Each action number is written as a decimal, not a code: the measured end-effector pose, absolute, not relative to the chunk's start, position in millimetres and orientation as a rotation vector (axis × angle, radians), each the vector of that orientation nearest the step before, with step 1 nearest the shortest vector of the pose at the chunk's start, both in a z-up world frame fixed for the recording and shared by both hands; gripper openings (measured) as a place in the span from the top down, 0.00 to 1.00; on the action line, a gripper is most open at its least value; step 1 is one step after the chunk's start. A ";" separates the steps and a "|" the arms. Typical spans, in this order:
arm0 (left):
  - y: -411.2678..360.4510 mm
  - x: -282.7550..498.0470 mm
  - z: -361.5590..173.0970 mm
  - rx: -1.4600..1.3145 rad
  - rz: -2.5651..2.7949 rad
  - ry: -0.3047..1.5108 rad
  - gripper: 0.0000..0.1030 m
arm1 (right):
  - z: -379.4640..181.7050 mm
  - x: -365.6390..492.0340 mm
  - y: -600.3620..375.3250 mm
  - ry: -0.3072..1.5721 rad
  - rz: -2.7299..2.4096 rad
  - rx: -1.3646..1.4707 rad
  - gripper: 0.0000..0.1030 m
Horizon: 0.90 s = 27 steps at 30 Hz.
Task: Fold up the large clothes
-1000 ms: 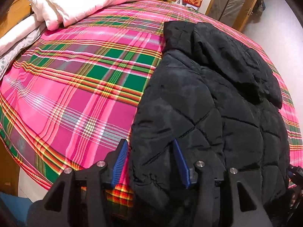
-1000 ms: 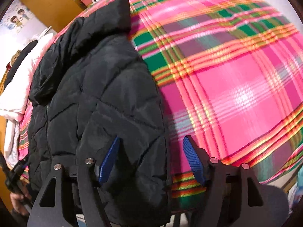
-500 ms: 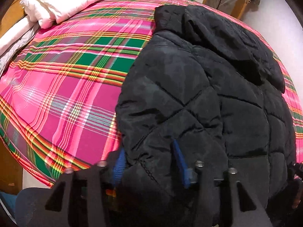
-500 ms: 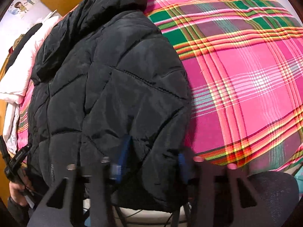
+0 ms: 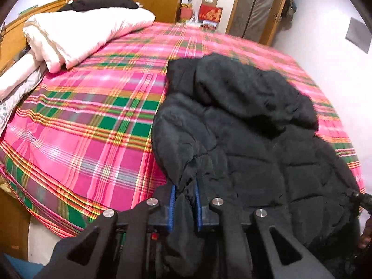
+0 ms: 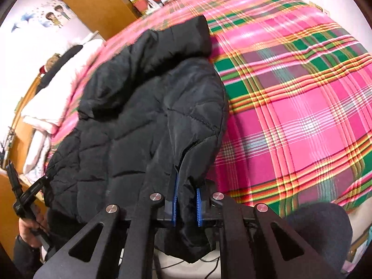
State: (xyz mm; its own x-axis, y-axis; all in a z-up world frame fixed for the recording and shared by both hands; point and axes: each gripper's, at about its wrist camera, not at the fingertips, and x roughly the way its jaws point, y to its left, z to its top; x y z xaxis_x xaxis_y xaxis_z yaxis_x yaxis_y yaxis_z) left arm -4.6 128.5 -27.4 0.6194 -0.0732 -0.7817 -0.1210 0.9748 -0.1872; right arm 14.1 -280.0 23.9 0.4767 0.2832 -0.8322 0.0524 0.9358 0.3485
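Note:
A black quilted hooded jacket [image 5: 244,134] lies on the plaid bed, hood toward the far end; it also shows in the right wrist view [image 6: 144,107]. My left gripper [image 5: 184,205] is shut on the jacket's near left hem corner, blue pads pinching the fabric. My right gripper [image 6: 187,205] is shut on the near right hem corner. Both corners are lifted a little above the bed's near edge, and fabric hangs down between the fingers.
The bed has a pink and green plaid cover [image 5: 88,127]. A folded white duvet [image 5: 79,30] lies at the far left by the wooden headboard [image 5: 14,30]. Boxes [image 5: 209,14] and a wardrobe [image 5: 258,7] stand beyond the bed. A dark stool [image 6: 320,230] is near the bed's edge.
Both grippers closed on the jacket's hem corners, having been open around them a second ago. They have lifted and pulled back, so the hem is raised and the room shows.

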 end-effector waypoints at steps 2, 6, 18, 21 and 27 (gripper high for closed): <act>136.3 -7.8 -20.0 -0.266 0.013 0.885 0.86 | 33.9 8.8 -284.9 1.049 0.150 0.363 0.89; 151.4 -19.3 -7.4 -0.348 -0.013 0.850 0.87 | 50.6 -1.3 -291.0 1.014 0.160 0.381 0.89; 172.7 -47.4 28.6 -0.467 -0.063 0.771 0.87 | 94.5 -15.4 -292.4 0.965 0.222 0.381 0.89; 176.1 -54.9 36.6 -0.474 -0.078 0.768 0.87 | 102.4 -25.1 -293.8 0.957 0.235 0.388 0.89; 179.4 -35.7 49.4 -0.513 -0.095 0.746 0.87 | 116.8 2.5 -297.3 0.912 0.263 0.459 0.89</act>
